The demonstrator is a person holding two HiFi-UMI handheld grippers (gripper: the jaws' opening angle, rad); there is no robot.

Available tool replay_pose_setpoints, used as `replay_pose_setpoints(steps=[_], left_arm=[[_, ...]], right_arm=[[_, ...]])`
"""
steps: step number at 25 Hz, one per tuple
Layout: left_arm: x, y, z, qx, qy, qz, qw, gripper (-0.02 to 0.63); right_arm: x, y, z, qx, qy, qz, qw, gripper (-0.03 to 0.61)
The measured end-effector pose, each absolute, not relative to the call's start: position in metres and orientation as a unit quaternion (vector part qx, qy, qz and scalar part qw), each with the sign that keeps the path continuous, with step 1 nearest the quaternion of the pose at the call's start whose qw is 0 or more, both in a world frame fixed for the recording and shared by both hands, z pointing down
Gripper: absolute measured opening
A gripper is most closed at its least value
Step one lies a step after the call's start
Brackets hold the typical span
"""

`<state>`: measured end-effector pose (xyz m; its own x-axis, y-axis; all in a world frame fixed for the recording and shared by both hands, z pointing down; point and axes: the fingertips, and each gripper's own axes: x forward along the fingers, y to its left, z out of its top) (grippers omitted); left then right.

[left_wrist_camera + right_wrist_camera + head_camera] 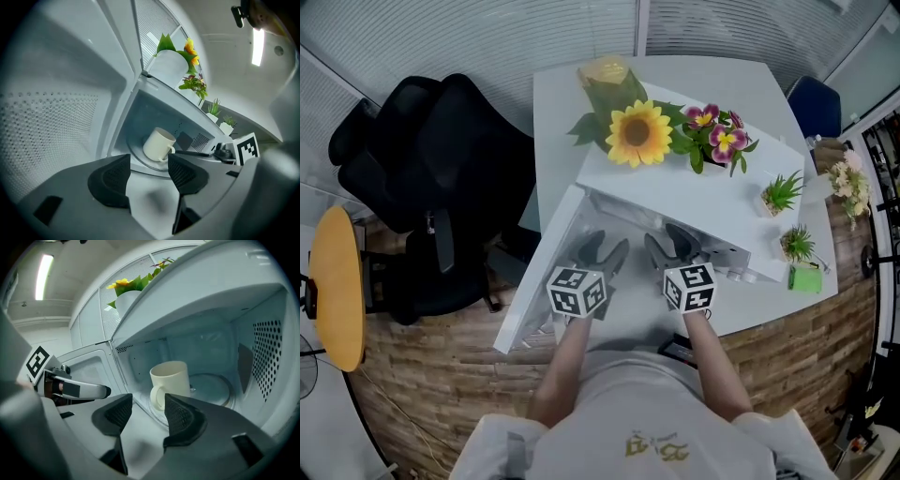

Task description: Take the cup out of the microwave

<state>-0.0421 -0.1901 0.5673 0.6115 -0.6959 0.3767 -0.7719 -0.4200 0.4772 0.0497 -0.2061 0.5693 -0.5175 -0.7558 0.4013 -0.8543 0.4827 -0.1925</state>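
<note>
One cup [171,380] near turntable [216,386] rim, door [89,367] wide

Both bare forearms reach from the body at 6 o'clock toward 12 o'clock, the left forearm [563,361] and right forearm [715,367] roughly parallel. The left claw [605,248] lies at 9 o'clock of the right claw [670,244], the two near each other but apart. Each carries its marker cube, left cube [577,292] and right cube [689,286], just ahead of the wrist. The left claw [149,169] has its jaws spread apart; the right claw [147,408] likewise stands with jaws parted.
</note>
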Motion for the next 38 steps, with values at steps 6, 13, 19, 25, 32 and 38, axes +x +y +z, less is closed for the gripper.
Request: replay_pose_setpoints(steps=[6, 13, 19, 25, 32, 38], left_arm=[[-0.044, -0.192, 0.576, 0.834, -0.443, 0.067, 0.323, 0.252], [-0.047, -0.191, 0.586, 0.828, -0.448, 0.072, 0.331, 0.252], [-0.051, -0.190, 0.593, 0.824, -0.449, 0.076, 0.337, 0.250], [-0.050, -0.191, 0.597, 0.824, -0.445, 0.078, 0.342, 0.250], [-0.053, -0.195, 0.600, 0.823, -0.446, 0.079, 0.343, 0.249], [-0.053, -0.195, 0.600, 0.823, -0.446, 0.078, 0.343, 0.249]], right_arm=[[0.041, -0.215, 0.575, 0.450, -0.863, 0.187, 0.132, 0.224], [0.031, -0.221, 0.579, 0.427, -0.877, 0.180, 0.128, 0.213], [0.023, -0.225, 0.580, 0.401, -0.893, 0.155, 0.133, 0.195], [0.017, -0.225, 0.580, 0.386, -0.902, 0.140, 0.133, 0.171], [0.015, -0.227, 0.582, 0.385, -0.905, 0.115, 0.143, 0.143], [0.016, -0.231, 0.582, 0.396, -0.901, 0.092, 0.150, 0.093]])
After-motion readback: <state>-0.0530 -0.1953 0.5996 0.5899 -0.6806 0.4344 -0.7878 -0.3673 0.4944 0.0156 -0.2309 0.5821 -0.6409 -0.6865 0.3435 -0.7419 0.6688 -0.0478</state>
